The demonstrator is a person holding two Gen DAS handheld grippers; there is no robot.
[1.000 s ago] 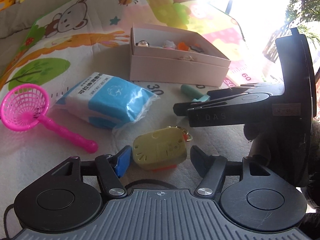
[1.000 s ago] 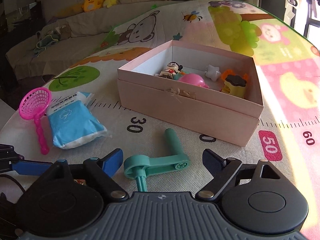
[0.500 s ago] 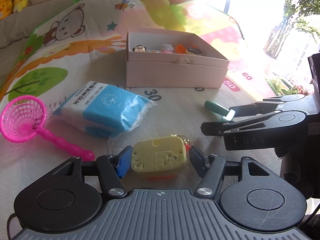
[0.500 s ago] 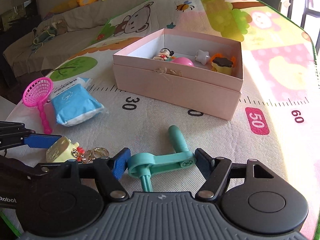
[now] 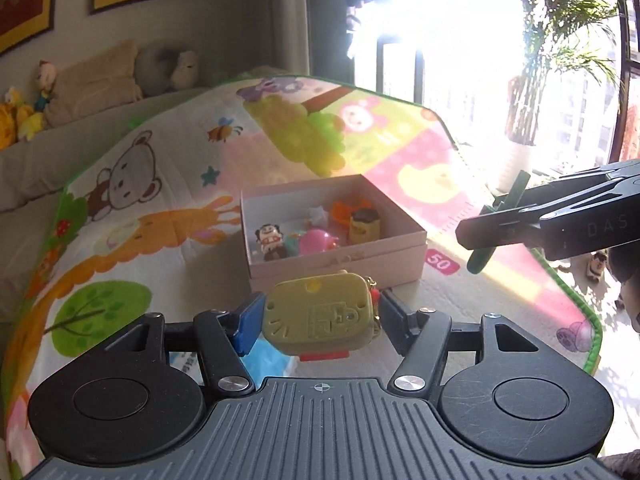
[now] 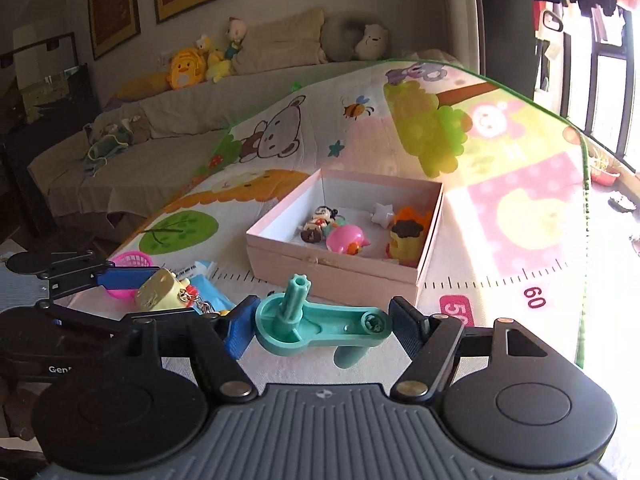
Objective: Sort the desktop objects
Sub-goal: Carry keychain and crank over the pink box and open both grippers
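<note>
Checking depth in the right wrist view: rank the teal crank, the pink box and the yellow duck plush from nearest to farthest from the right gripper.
1. Teal crank: between the right gripper's fingers, held.
2. Pink box: just beyond, middle of the mat.
3. Yellow duck plush: far back on the sofa, upper left.

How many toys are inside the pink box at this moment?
5 visible in the pink box: a figurine on the left, a pink round toy at front centre, a white star at the back, an orange piece and a yellow pudding-like toy on the right. Something teal beside the figurine may be another.
</note>
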